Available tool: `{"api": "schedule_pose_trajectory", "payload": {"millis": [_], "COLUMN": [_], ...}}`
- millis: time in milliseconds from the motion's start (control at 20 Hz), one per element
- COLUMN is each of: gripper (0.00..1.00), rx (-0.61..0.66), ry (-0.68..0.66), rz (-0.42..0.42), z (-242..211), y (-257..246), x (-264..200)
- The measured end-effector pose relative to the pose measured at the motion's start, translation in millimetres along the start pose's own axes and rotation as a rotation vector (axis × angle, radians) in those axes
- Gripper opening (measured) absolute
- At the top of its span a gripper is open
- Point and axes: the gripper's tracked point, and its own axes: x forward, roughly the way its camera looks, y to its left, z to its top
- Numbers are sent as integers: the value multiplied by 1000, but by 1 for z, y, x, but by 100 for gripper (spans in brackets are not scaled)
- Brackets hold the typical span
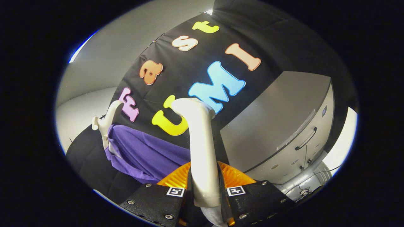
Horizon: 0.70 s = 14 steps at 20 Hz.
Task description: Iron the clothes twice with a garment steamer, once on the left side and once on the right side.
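Gripper [205, 192] pinches the garment steamer handle [202, 151], head clear of the purple garment [148, 154] at left; passes completed cannot be judged.

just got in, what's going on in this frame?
A person's handheld gripper is shut on the handle of a white garment steamer, both fingers pressing its sides. The steamer head points up and away, toward the black booth wall. A purple garment hangs on a white hanger off to the fingers' left; the head is not against the fabric. A grey cabinet stands to the right.
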Motion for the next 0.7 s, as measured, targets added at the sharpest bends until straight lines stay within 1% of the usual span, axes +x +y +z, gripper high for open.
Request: {"api": "schedule_pose_trajectory", "payload": {"millis": [200,400,700], "gripper": [34,34,34], "rx": [-143,-308,-510], "ry": [-113,-194,-301], "rz": [1,35,9], "z": [-4,-13,-29], "y": [49,98,137], "x": [-12,-14,-4]}}
